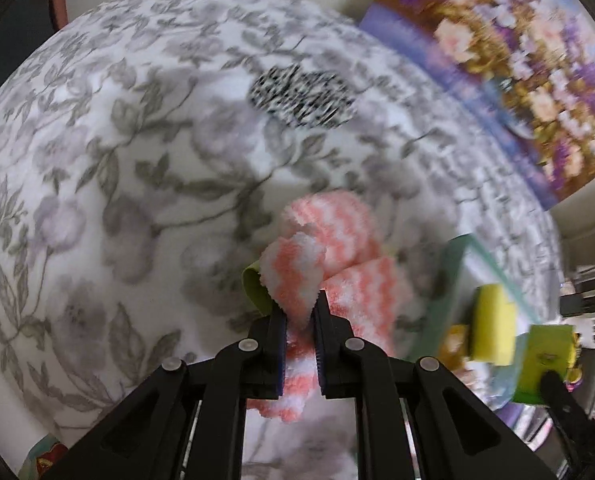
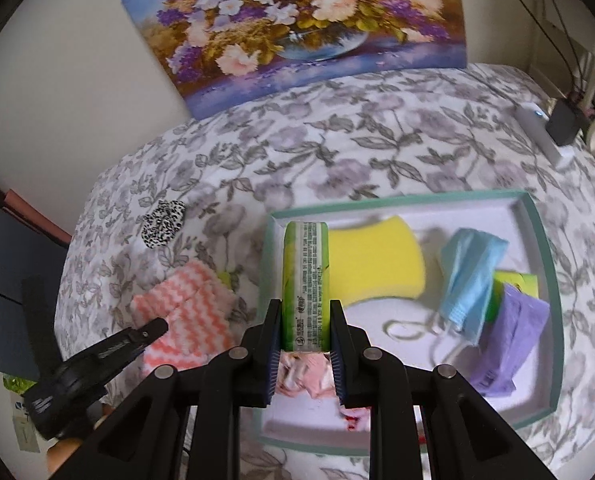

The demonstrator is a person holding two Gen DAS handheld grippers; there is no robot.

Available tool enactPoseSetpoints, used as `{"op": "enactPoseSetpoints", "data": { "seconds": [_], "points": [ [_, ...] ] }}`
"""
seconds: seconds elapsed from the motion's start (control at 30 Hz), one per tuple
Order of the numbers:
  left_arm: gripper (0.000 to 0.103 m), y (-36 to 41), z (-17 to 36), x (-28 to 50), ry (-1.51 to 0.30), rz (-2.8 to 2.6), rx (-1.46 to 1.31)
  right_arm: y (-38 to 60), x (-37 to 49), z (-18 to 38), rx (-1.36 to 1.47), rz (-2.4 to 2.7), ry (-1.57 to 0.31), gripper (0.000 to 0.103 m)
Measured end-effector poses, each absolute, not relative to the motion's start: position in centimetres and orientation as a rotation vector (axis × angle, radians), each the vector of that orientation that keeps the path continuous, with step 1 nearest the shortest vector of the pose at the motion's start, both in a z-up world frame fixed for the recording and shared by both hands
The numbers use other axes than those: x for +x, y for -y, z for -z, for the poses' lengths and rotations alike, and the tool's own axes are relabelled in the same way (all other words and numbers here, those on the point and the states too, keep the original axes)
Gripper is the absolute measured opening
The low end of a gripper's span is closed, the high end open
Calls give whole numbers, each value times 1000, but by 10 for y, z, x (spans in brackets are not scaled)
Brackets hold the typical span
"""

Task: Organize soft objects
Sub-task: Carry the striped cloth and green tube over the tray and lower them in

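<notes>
Nearest thing in the right wrist view: the right gripper [image 2: 305, 340] has its fingers clamped on a green tissue pack [image 2: 305, 280], held upright over the near-left corner of the teal-rimmed tray [image 2: 545, 280]. Below the pack there's some pink stuff in the tray (too blurry to say what).

A bit further in, the tray already holds a yellow sponge [image 2: 377, 264], a blue face mask [image 2: 469, 276] and a purple cloth [image 2: 513, 340], so it's prob the collection spot.

Off to the left, w/ the left gripper [image 1: 300, 316], the fingers are nearly together and pinching a fold of the pink-and-white striped cloth [image 1: 329, 248], which mostly lies bunched on the floral bedspread [image 1: 97, 160] beside the tray, not in it.

Further back on the bed sits a black-and-white spotted scrunchie [image 2: 163, 224], untouched, and beyond that a flower painting [image 2: 297, 20] leans on the wall.

Risks imo: the left grip is only on a thin edge, so the cloth could slip out on the lift, or drag along whatever green thing is tucked under it. The pack could land on the tray rim and tip out if released here.
</notes>
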State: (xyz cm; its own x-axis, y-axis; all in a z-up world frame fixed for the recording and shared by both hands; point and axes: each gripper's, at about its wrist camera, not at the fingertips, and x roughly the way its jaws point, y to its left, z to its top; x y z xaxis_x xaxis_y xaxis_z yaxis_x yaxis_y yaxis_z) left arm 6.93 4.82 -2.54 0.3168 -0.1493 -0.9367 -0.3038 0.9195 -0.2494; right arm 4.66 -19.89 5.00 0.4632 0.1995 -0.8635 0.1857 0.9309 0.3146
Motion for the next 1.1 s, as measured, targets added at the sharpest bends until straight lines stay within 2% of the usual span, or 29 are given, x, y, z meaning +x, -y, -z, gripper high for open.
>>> {"op": "enactPoseSetpoints", "data": {
  "seconds": [0.13,0.27,0.47,0.7,1.1],
  "points": [
    [14,-48,28,64,-1261,-124,-400,203,37,-48,400,-1,-1102,23],
    [25,-48,19,57,-1248,-124,-393,204,27,-47,397,2,-1103,23],
    [33,-54,-5,49,-1190,-141,-368,205,22,-44,396,0,-1108,23],
    [37,-43,-25,52,-1124,-101,-344,209,23,-42,405,6,-1114,23],
    [37,-14,33,65,-1300,-57,-225,213,25,-33,407,20,-1139,23]
  ]
}}
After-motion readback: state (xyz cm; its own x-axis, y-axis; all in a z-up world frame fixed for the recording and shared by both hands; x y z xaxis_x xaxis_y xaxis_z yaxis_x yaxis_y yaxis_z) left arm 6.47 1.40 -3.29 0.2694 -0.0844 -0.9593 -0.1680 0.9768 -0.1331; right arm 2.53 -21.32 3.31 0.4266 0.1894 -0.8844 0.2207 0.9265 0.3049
